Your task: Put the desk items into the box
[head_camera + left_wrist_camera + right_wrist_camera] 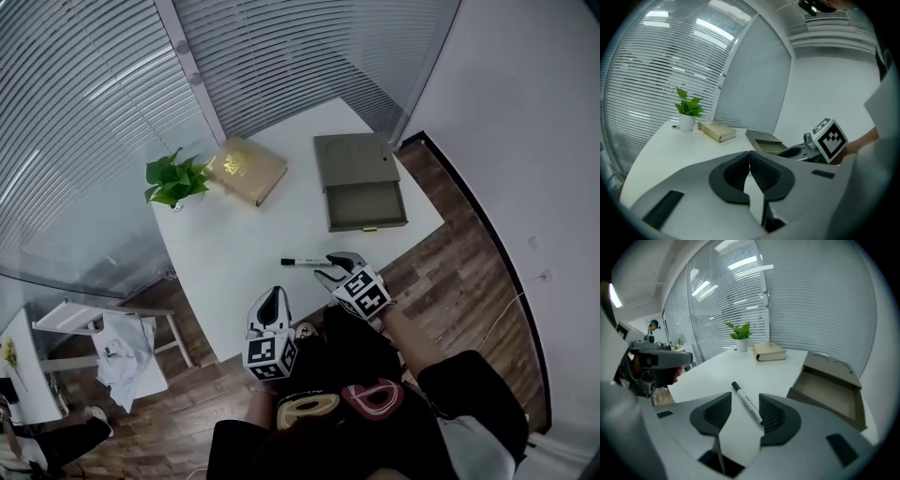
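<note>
**Open right claw lines up on the marker at the counter's near edge**

The marker (305, 262) lies flat on the white counter (239, 248), close to its near edge. In the head view its long axis runs left to right, with the dark tip pointing left. The right claw (335, 267) is just beside its right end, tilted down toward the counter with its jaws spread wide. In the right gripper view the marker sits in the gap between them, slanting away to the far left. Its near end lies close to the right jaw's ribbed face, and neither pad presses on it, so nothing is gripped yet.

The left claw (272, 294) hangs over the near edge further left. Its jaws are closed tip to tip and there is nothing between them. It is near the marker's dark tip, but the right claw is the nearer one and is already aimed.

The box (354, 161) lies on the far right of the counter with its shallow tray pulled open toward the near side. It is well apart from the marker and on the right claw's own side. A book (246, 169) and a potted plant (176, 180) sit at the far left, untouched.

The grasp likely turns on that slant. Because the marker crosses the gap at an angle and crowds the right jaw, closing now could skew it. Squaring the jaws across the barrel looks the safer approach before carrying it far-right to the tray
</note>
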Available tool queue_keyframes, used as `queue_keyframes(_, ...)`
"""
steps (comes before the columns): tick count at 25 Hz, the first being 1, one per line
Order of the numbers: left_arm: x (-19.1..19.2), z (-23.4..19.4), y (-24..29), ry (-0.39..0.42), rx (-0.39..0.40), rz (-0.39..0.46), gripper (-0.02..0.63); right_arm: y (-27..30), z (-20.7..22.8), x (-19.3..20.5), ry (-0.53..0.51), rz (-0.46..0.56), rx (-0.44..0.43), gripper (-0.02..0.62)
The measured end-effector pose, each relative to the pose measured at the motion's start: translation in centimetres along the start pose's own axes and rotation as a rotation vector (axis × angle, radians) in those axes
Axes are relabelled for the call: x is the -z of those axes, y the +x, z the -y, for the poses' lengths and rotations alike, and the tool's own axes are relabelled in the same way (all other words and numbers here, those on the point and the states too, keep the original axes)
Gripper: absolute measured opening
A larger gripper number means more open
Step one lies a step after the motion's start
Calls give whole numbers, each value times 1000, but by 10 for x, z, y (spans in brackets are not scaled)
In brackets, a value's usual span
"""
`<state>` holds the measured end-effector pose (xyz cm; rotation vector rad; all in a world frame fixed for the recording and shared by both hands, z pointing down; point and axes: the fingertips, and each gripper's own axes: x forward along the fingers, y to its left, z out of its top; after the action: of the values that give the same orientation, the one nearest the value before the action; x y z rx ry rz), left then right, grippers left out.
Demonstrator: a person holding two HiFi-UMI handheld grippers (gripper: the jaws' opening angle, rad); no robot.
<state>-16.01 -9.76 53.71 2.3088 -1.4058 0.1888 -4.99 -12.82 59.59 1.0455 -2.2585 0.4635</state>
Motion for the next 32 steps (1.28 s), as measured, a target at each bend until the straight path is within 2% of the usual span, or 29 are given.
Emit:
queue_keyframes(4, -4, -8, 4, -33, -45, 25, 17, 17, 5, 0, -112, -101, -26, 196)
queue_keyframes(12, -18, -19, 13, -77, -143, 61, 17, 42, -5, -5, -277, -211, -186, 178)
queue_keyframes(24, -19, -24, 15, -103, -259, 91, 17, 65, -6, 8, -391, -291, -288, 141)
queue_keyframes(32, -15, -25, 12, -113, -306, 88, 17, 74, -4, 21, -412, -329, -312, 130)
